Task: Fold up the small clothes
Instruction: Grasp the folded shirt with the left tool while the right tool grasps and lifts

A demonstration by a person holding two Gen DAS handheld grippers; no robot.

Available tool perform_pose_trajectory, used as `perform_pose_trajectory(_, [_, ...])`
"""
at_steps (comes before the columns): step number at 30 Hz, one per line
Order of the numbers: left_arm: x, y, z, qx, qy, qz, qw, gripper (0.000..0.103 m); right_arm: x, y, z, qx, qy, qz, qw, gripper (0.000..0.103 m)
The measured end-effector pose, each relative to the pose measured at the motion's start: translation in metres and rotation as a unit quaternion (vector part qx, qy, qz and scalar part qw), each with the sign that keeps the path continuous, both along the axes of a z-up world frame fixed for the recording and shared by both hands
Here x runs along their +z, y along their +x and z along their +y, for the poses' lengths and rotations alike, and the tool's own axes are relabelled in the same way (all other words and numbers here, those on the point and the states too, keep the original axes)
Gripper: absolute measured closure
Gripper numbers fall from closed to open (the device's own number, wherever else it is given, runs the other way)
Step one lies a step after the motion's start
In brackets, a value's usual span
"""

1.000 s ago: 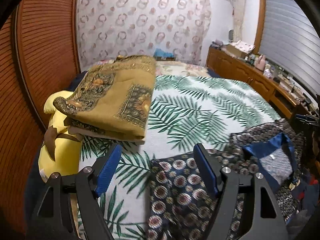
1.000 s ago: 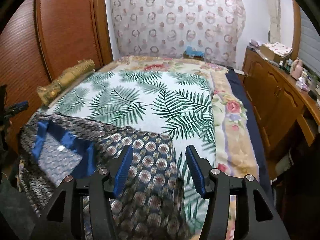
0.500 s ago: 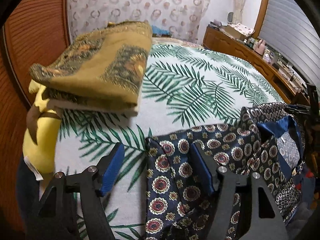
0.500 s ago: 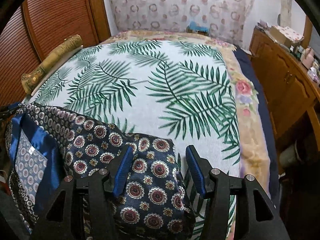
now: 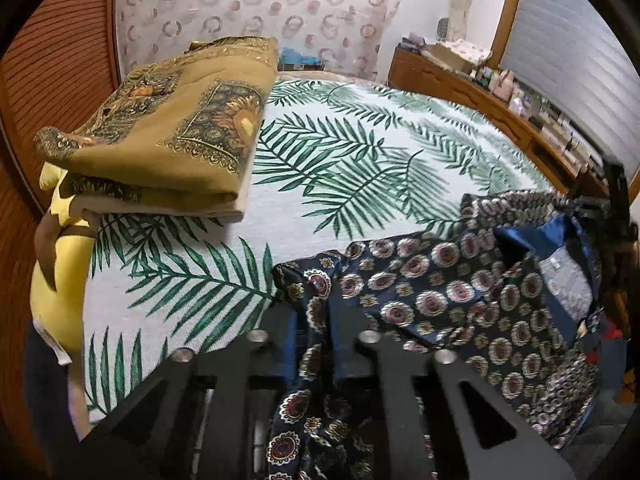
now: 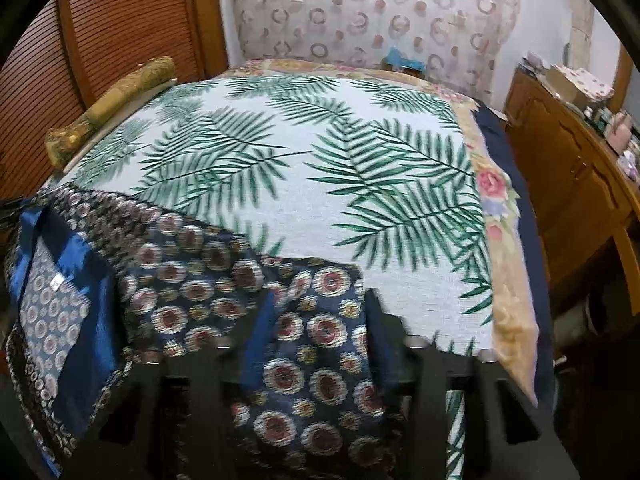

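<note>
Two claws just closed, pinching patterned garment (image 5: pixel 440 300), palm-print bedspread (image 5: pixel 360 184), wooden dresser (image 6: pixel 572 184)

A bed (image 6: pixel 320 208) is seen filling most of both views, covered by a white spread printed with green palm fronds (image 5: pixel 352 168); a beige floral border (image 6: pixel 496 216) and a dark blue sheet edge (image 6: pixel 520 184) are shown along one side. The far wall is hung with a pale curtain (image 6: pixel 360 12) patterned in pink and grey rings. A reddish-brown slatted wooden wardrobe door (image 6: pixel 120 32) is set along one side of the bed. Along the opposite side, a long wooden cabinet (image 6: pixel 568 168) is cluttered with boxes and bottles. A ribbed grey blind (image 5: pixel 568 48) framed in wood is visible above it. The room is lit evenly.
</note>
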State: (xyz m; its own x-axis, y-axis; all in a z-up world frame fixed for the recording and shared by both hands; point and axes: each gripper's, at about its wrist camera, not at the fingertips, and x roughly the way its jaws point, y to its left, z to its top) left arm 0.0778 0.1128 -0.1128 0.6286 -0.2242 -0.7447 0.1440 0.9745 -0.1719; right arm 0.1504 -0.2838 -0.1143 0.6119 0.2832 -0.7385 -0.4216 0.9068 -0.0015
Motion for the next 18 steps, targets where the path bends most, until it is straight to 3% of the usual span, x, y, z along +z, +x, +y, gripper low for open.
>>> perform_pose_trajectory(2, [0.008,-0.009,0.000,0.000,-0.013,-0.019,0.9997,0.096,-0.001,-0.007,0.002,0.013,0.005,0.003,1.000,0.093])
perform_pose_trajectory(8, [0.055,-0.052,0.000,0.003,-0.034,-0.101,0.9943,0.097,0.016,-0.049,-0.013,-0.010,0.033,-0.048,0.998,0.097])
perform_pose_trajectory(14, [0.107,-0.082,-0.004,-0.001,-0.060,-0.178,0.9823,0.098,0.072,-0.111,-0.046,-0.045,0.085,-0.128,0.987,0.097])
perform_pose_trajectory(18, [0.148,-0.099,-0.011,-0.012,-0.056,-0.229,0.9717,0.098,0.119,-0.148,-0.062,-0.048,0.096,-0.174,0.979,0.097])
